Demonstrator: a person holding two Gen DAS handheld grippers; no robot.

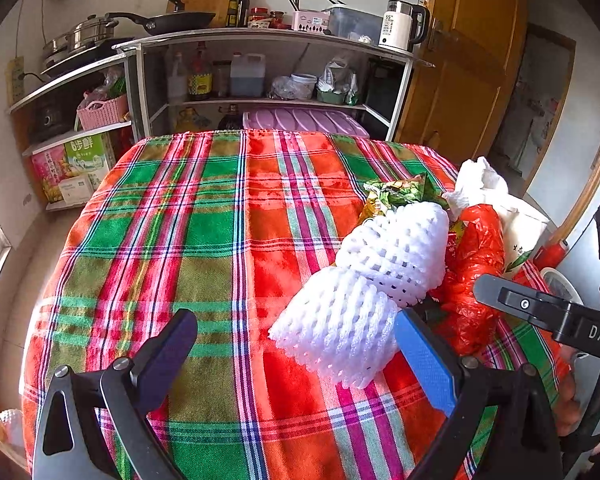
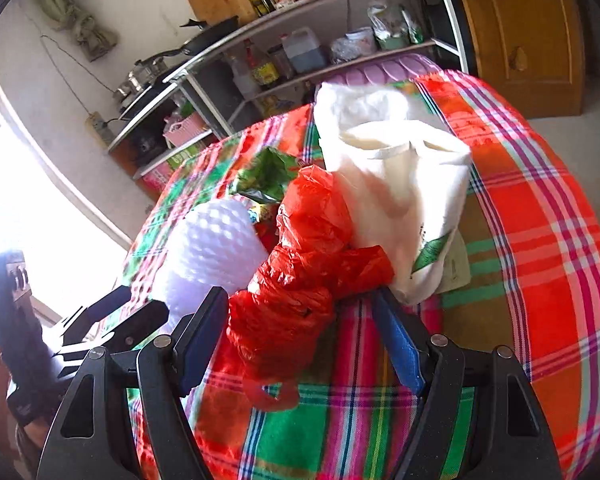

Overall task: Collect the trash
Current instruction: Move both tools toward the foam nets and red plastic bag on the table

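Left wrist view: trash stood heaped at the table's right edge, both grippers spread wide.

The left gripper (image 1: 296, 344) hung released over bare plaid cloth (image 1: 204, 240), its right finger (image 1: 424, 364) just beside the nearer white foam net (image 1: 340, 328), likely lined up to push or pinch it. Rightward lay a second foam net (image 1: 396, 252), a green wrapper (image 1: 400, 192), the red plastic bag (image 2: 300, 276) and white paper bag (image 2: 404, 184); the right gripper (image 2: 300, 344) straddled the red bag unclenched, seemingly ready to close.

The surface (image 1: 220, 240) wears a red, green and pink plaid cloth. Two white foam nets (image 1: 364, 292) lie on it; just beyond them a green wrapper (image 1: 400, 192), beside them a red plastic bag (image 1: 472, 272) and white bag (image 2: 404, 184).
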